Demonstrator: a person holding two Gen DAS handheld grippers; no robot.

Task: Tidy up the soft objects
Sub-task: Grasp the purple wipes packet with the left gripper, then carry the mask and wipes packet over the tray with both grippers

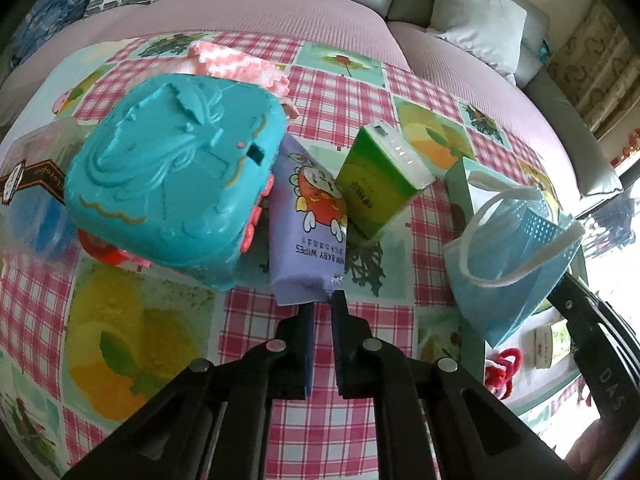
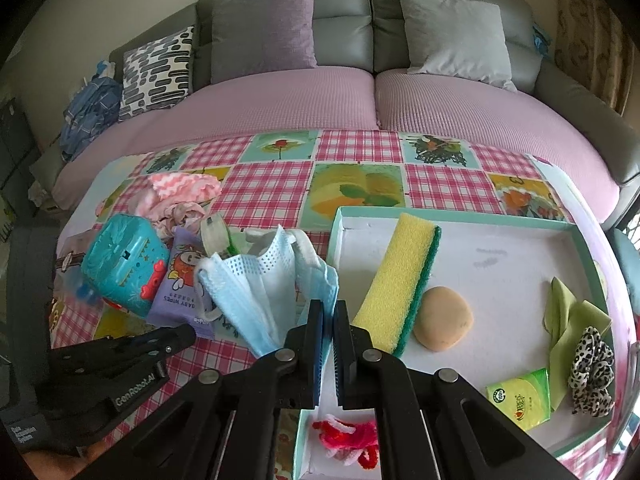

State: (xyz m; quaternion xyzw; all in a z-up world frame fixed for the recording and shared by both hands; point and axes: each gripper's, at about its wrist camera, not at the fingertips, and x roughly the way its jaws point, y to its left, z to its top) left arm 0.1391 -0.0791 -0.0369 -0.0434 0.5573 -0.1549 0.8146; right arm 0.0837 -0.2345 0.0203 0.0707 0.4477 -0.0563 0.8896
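My right gripper (image 2: 328,306) is shut on a blue face mask (image 2: 264,280) and holds it up at the left edge of the white tray (image 2: 520,248); the mask also shows in the left wrist view (image 1: 508,256). My left gripper (image 1: 322,300) is nearly closed, its tips at the near edge of a purple baby wipes pack (image 1: 308,224), which also shows in the right wrist view (image 2: 180,292). I cannot tell if it grips the pack. A green tissue pack (image 1: 380,184) leans beside the wipes.
A teal plastic case (image 1: 172,172) and pink cloth (image 1: 240,64) lie left on the checked tablecloth (image 2: 264,188). The tray holds a yellow sponge (image 2: 400,276), a tan puff (image 2: 442,318), green cloth (image 2: 568,316), a leopard scrunchie (image 2: 592,368), a green pack (image 2: 520,396) and red-pink yarn (image 2: 348,432). A sofa stands behind.
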